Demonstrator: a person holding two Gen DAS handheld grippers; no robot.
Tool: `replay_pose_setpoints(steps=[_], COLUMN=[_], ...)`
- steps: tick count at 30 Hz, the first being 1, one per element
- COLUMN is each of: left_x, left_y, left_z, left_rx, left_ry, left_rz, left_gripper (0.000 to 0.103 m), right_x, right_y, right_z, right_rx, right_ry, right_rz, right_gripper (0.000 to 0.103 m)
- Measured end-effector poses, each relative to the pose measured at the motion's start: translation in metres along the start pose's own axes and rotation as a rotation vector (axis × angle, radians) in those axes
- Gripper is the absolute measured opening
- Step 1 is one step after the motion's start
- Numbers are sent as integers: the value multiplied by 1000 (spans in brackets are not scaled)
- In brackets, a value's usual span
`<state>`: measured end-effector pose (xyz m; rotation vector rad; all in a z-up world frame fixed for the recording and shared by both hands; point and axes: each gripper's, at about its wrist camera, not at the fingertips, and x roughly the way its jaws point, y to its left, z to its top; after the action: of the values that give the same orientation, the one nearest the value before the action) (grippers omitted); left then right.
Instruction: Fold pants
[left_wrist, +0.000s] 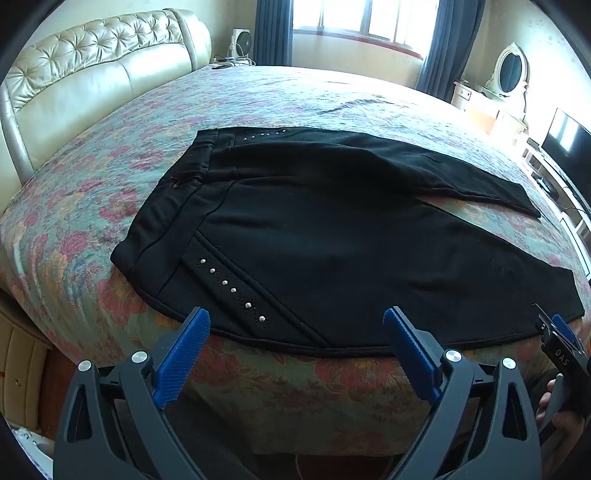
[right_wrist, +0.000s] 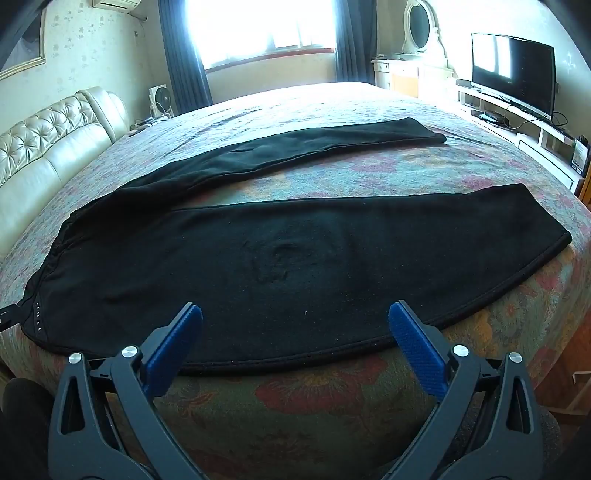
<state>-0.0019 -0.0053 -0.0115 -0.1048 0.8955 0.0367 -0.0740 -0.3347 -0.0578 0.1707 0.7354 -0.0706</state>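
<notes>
The black pants (left_wrist: 332, 236) lay flat on the bed (left_wrist: 92, 206) just ahead of both tongs — left tongs (left_wrist: 295, 325) nearer the waistband, right tongs (right_wrist: 295, 321) nearer the hems — each wide, empty.

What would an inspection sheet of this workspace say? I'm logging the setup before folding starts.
Surface: bed with floral bedspread, flat.
Job's things: black pants spread out, legs apart, unfolded.
Clutter: nothing seen on the bed besides the pants.
Grippers: left hand-held gripper open, empty, at the near hem; right hand-held gripper open, empty.
Cables: wires by the TV stand and near the fan.
Surroundings: tufted headboard, window, vanity mirror.
</notes>
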Motion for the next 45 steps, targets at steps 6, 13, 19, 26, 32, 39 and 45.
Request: replay_pose_setpoints(steps=[6,13,19,26,32,39,45], left_x=[2,2,2,2,2,2,2], left_y=[-2,-4,-4,-5,-5,-7,-7], left_z=[1,0,0,-1,-1,-1,-1], left_rx=[4,8,8,9,11,14,13], left_ry=[11,12,13,16,17,19,20], left_rz=[1,0,1,-2,-2,-1,-1], left_gripper=[94,94,94,94,94,94,94], right_x=[0,4,4,5,7,8,9], right_y=[1,0,0,1,0,-1,-2], right_z=[0,-2,-3,-4,-5,-5,-6], right_rx=[0,1,4,2,4,8,11], right_ry=[5,10,10,14,20,22,24], right_rz=[3,6,8,7,11,11,13], right_gripper=[101,101,101,101,101,101,101])
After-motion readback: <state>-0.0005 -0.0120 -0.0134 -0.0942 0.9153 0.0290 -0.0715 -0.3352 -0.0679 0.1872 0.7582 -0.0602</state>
